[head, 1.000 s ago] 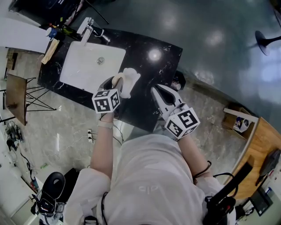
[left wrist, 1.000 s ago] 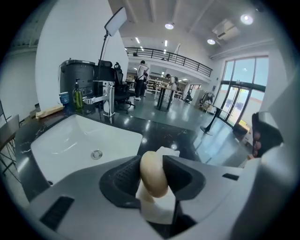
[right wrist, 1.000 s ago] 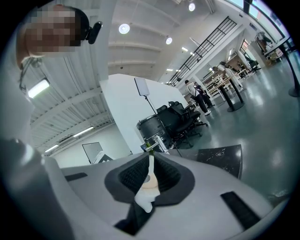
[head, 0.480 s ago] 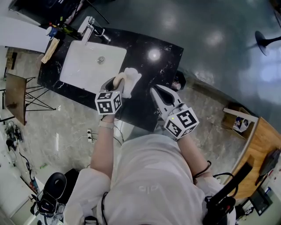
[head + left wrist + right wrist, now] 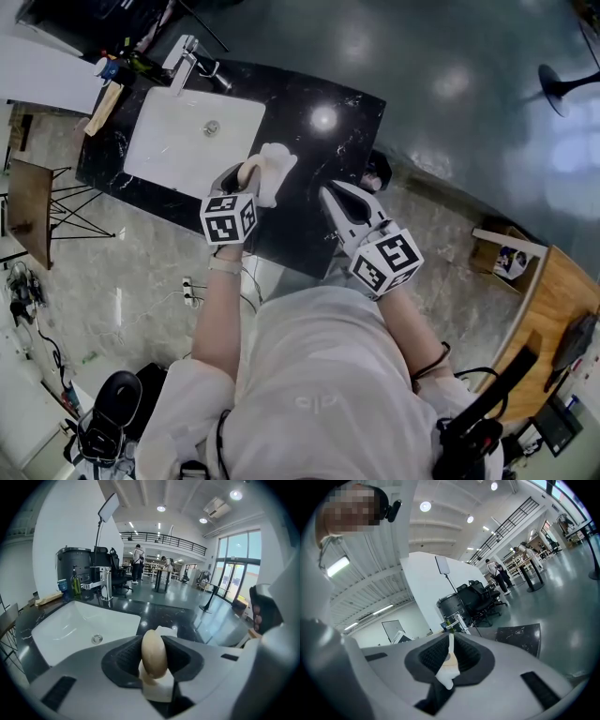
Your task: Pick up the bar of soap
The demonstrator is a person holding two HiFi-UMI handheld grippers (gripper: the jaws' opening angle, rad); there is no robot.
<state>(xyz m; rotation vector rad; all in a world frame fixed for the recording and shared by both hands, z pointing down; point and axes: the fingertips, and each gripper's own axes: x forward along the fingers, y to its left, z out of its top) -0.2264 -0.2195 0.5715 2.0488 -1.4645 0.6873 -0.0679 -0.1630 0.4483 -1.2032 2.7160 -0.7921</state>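
**Inspector:** Setting?

**Officer:** An open hall with a glossy grey floor. A black marble counter carried a white sink, with a faucet at the sink's far edge.

**Inspector:** The grippers?

**Officer:** The left gripper was over the counter, just right of the sink. Its jaws had just been closing and pinched the bar of soap, which stood on edge between the pads. The right gripper hung near the counter's front edge, jaws drawn together and empty.

**Inspector:** Anything under the soap?

**Officer:** A white object lay directly below. Contact could not be confirmed.
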